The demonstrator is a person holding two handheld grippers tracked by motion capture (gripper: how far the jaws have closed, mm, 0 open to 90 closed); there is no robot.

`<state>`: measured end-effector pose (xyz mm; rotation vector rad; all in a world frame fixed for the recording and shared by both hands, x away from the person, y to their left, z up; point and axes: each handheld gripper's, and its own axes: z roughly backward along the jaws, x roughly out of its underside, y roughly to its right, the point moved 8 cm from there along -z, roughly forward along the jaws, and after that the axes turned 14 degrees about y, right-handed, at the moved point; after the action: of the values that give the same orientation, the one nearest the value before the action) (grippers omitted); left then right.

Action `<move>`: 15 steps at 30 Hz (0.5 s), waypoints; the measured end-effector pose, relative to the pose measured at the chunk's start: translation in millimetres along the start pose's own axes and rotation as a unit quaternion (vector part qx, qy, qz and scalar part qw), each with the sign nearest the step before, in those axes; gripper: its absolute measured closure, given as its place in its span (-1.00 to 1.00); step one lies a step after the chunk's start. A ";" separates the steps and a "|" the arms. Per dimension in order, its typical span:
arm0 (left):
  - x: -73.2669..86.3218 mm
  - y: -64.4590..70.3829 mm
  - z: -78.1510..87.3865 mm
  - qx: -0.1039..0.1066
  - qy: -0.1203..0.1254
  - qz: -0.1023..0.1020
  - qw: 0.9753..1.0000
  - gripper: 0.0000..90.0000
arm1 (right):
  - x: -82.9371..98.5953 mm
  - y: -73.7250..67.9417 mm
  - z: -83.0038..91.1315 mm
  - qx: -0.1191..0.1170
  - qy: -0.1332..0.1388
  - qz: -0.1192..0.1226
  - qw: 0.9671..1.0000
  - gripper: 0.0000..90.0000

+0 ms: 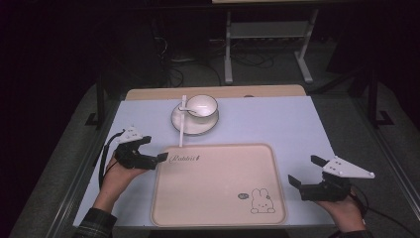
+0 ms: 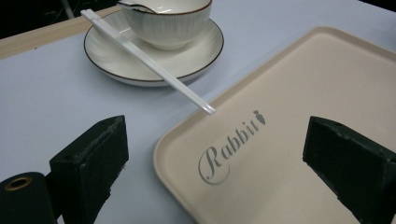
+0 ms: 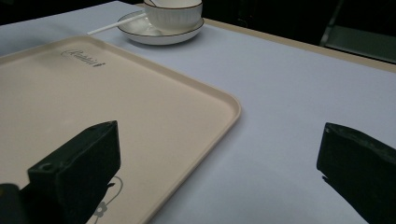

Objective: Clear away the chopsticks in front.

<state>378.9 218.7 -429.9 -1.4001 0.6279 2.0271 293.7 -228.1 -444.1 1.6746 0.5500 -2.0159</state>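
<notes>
Looks like a lab or test room, not a home: dark space, grey carpet floor [image 1: 341,124], cables [image 1: 173,74] trailing at upper centre of the high view, white metal stand legs [image 1: 229,59] behind the table. Table [image 1: 277,124] carries a pale blue mat with a staged setup: tray [image 1: 218,208], bowl [image 1: 201,105] on saucer [image 1: 195,128].

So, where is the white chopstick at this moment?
In the high view the chopstick lies left of the bowl, across the left rim of the saucer, its near tip reaching the far edge of the tray.
</notes>
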 end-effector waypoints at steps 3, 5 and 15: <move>-3.5 -2.4 -8.5 0.000 -0.002 -0.002 1.000 -0.86 | -0.1 0.2 0.0 0.000 0.000 0.001 1.000 -1.00; -6.2 -4.0 -16.0 0.001 -0.003 0.000 1.000 -0.86 | 0.0 0.4 0.2 0.001 0.000 0.001 1.000 -1.00; -15.4 -14.7 -53.2 -0.002 -0.026 -0.010 1.000 -0.86 | 0.5 2.6 1.8 0.005 0.000 0.000 1.000 -1.00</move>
<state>428.5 190.4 -433.9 -1.3460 0.5853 2.0449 293.6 -231.3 -444.3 1.6802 0.5419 -2.0222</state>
